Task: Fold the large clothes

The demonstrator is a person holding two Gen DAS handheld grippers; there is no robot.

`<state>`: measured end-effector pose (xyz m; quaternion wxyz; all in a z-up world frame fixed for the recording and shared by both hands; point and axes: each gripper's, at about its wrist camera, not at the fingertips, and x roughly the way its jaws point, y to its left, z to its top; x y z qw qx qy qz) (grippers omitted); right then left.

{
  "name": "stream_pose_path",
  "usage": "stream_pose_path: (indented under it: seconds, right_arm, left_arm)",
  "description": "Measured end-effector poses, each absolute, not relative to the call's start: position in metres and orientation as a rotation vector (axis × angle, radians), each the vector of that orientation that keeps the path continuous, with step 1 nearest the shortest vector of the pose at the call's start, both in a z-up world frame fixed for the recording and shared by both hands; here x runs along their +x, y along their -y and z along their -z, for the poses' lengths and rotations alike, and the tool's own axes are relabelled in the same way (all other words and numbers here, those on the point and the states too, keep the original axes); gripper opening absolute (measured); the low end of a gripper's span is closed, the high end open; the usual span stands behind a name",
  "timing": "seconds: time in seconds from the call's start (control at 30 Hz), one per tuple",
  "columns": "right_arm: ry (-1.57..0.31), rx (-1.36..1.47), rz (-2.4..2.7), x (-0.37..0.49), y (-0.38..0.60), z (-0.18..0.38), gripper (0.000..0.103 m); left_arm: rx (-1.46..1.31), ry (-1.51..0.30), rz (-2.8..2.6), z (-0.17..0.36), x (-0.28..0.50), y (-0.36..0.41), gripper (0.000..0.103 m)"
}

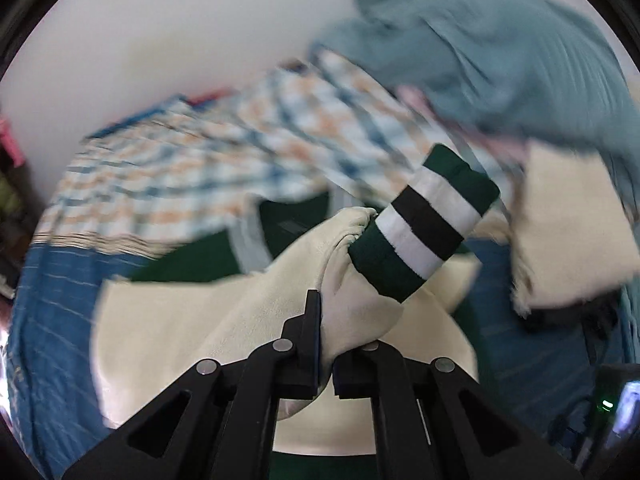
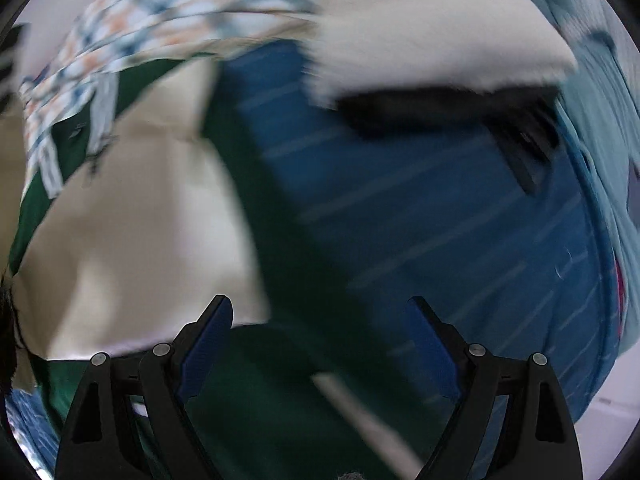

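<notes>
One cream-and-green jacket sleeve (image 1: 360, 280) is pinched in the left gripper (image 1: 326, 344); the right gripper (image 2: 320, 344) hangs spread, empty, over one blue bedsheet (image 2: 440, 220).

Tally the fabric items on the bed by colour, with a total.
Green and cream jacket: 1
Plaid cloth: 1
Light blue cloth: 1
Cream folded piece: 1
Total: 4

No readable text, label, brand or number anywhere; both views blurred.
</notes>
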<state>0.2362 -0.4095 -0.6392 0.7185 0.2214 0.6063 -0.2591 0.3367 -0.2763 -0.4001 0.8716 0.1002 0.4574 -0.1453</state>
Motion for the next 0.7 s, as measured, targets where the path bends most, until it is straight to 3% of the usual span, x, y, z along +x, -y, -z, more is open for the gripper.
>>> stream_pose_path:
  seconds: [0.17, 0.27, 0.33, 0.37, 0.4, 0.43, 0.47, 0.7]
  right_arm:
    - [-1.342, 0.559, 0.548, 0.194, 0.452, 0.655, 0.090]
    - [-1.333, 0.628, 0.480, 0.178, 0.473, 0.657, 0.090]
    - [-1.322, 0.652, 0.442, 0.173, 0.484, 0.654, 0.090]
    - [-1.317, 0.654, 0.430, 0.172, 0.488, 0.652, 0.090]
    - [-1.312, 0.657, 0.412, 0.171, 0.490, 0.648, 0.090]
    - [-1.308, 0.661, 0.391, 0.172, 0.493, 0.646, 0.090]
    - [-1.308, 0.664, 0.363, 0.173, 0.495, 0.642, 0.090]
    - [-1.343, 0.645, 0.252, 0.189, 0.483, 0.628, 0.090]
  left_arm:
    - [0.361, -1.127, 0.351, 0.473, 0.319, 0.330, 0.015]
    - [0.422, -1.143, 0.359, 0.490, 0.311, 0.331, 0.019]
    - [0.422, -1.141, 0.379, 0.492, 0.308, 0.326, 0.030]
    - [0.413, -1.148, 0.392, 0.492, 0.306, 0.325, 0.050]
    - [0.393, -1.162, 0.406, 0.491, 0.308, 0.320, 0.081]
    - [0.379, -1.168, 0.418, 0.496, 0.308, 0.323, 0.095]
    - [0.365, -1.169, 0.419, 0.495, 0.308, 0.320, 0.100]
    - [0.296, -1.155, 0.310, 0.462, 0.286, 0.263, 0.100]
